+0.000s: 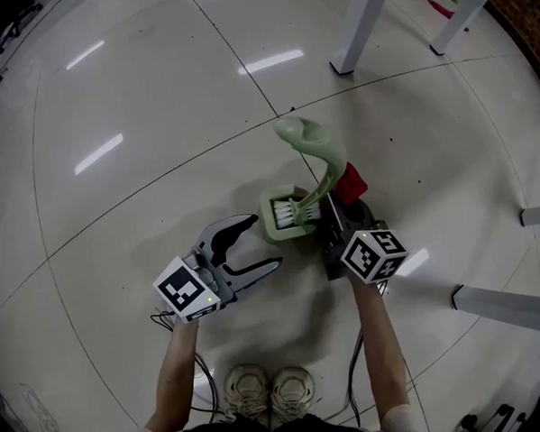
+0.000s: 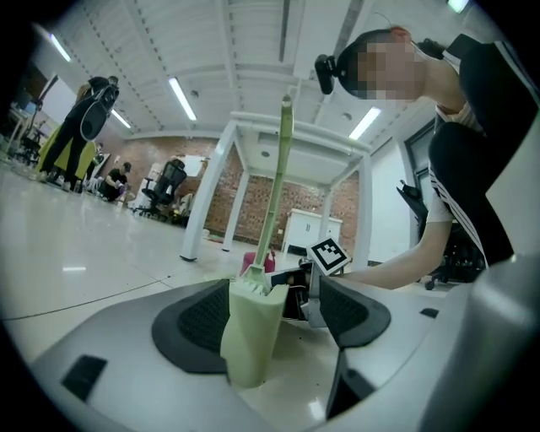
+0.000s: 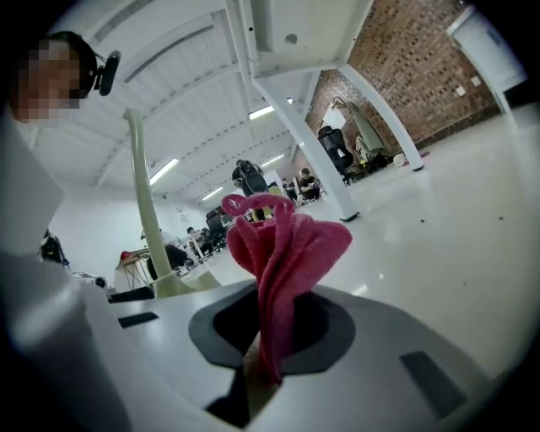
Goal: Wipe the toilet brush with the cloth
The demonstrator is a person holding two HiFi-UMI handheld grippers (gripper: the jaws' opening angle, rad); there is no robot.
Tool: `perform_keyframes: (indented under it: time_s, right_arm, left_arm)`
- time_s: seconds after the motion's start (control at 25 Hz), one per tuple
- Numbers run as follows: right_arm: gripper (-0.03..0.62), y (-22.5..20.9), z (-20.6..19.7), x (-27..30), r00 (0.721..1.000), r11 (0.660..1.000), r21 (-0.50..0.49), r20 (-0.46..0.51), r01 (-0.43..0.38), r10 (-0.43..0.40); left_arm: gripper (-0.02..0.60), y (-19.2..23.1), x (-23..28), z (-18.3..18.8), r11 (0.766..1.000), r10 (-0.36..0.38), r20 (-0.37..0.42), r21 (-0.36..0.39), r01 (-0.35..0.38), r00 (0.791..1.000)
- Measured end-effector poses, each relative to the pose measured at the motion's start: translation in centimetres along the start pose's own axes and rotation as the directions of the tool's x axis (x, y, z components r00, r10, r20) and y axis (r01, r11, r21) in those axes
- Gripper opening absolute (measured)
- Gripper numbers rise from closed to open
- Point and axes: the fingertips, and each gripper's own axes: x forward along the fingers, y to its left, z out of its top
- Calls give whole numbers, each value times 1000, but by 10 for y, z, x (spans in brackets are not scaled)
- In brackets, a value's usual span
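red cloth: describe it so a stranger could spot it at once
On the glossy white tiled floor stands a pale green plastic toilet brush in its holder. Beside it, the right tool pinches a crumpled red fabric cloth, the only red thing by the brush.

- We see the brush [image 1: 319,172], pale green, standing in its holder [image 1: 271,221] on the floor [image 1: 144,204]. Its white bristles sit low in the holder. The slim handle rises at a tilt and ends in a broad curved grip.
- The holder is the same pale green, a squarish cup that stands upright with its top open.
- The cloth [image 3: 283,253] is pinkish red and bunched into upright folds. The right gripper [image 3: 272,333] pinches its lower end between closed jaws, and the rest fans out above them.
- From the head view we find the cloth just beside the handle, on its right. We cannot tell whether they touch.
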Motion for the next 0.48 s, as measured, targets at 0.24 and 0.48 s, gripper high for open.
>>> perform_keyframes:
  time_s: [0.24, 0.48]
  right_arm:
    - [31, 5, -11, -21, 1000, 998, 61, 10, 4, -4]
    - [31, 20, -25, -48, 1000, 994, 108, -4, -4, 4]
  left_arm:
    - [314, -16, 14, 8, 996, -57, -12, 62, 57, 998]
    - [314, -12, 14, 3, 999, -38, -8, 35, 38, 999]
